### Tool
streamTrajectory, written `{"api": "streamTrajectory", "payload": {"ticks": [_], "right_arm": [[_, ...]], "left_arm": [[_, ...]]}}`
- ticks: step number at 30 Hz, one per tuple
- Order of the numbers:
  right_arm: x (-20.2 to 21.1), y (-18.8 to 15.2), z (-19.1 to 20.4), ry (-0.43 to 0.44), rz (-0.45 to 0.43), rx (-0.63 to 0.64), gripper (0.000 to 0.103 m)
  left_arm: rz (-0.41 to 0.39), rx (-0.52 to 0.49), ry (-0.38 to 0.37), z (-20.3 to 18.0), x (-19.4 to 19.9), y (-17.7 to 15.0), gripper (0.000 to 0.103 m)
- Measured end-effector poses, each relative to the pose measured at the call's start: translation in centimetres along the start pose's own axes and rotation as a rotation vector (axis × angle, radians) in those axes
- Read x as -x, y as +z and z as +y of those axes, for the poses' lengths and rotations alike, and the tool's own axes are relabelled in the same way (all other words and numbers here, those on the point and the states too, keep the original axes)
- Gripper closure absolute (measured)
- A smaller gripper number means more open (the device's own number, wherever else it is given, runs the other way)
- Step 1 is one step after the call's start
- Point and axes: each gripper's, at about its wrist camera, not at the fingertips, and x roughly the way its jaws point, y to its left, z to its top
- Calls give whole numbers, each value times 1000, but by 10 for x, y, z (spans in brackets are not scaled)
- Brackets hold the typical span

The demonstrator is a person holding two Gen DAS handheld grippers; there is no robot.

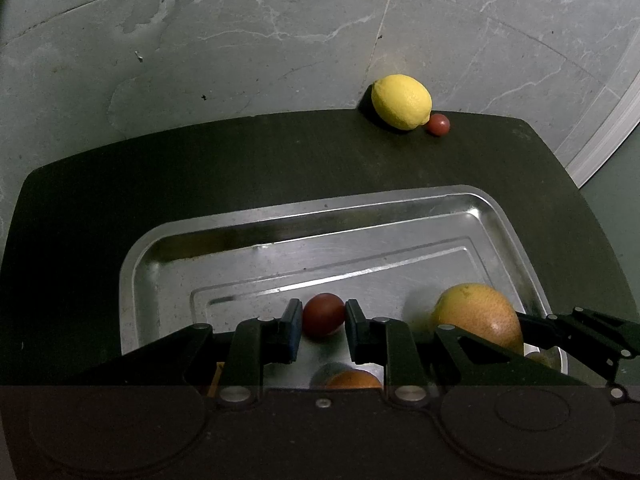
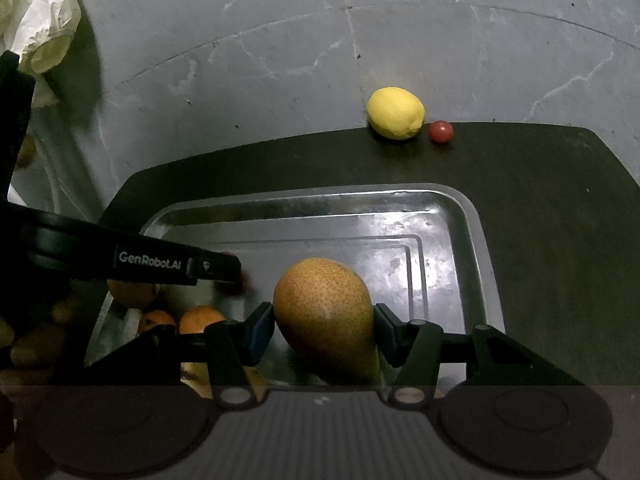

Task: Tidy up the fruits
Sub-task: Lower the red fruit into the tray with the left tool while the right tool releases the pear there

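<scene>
— Two fruits are clamped over the metal tray (image 1: pixel 132 276): left gripper (image 1: pixel 323 316) fingers pinch a dark red plum (image 1: pixel 323 315), right gripper (image 2: pixel 325 322) fingers squeeze a speckled golden pear (image 2: pixel 324 312).

— Why there?

— Probably for setting down. Beyond the tray's far rim wait a lemon (image 1: pixel 401 101) and small red fruit (image 1: pixel 437 124).

Both hand-held tools were built as matte black two-finger grippers (image 1: pixel 323 316) (image 2: pixel 325 322) with angular linkage bars, silver pivot screws and blue-edged finger pads (image 1: pixel 295 320). White "GenRobot.AI" lettering (image 2: pixel 150 267) was printed along one black arm.
</scene>
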Motion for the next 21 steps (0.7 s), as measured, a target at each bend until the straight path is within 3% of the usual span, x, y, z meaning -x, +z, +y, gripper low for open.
{"api": "streamTrajectory", "payload": {"ticks": [13,21], "right_arm": [[1,0,0,-11,2,-4,44],[9,1,1,-19,-32,-4,40]], "left_arm": [[2,1,2,-1,-1,-1,78],[3,0,2,-1,1,-4,72]]}}
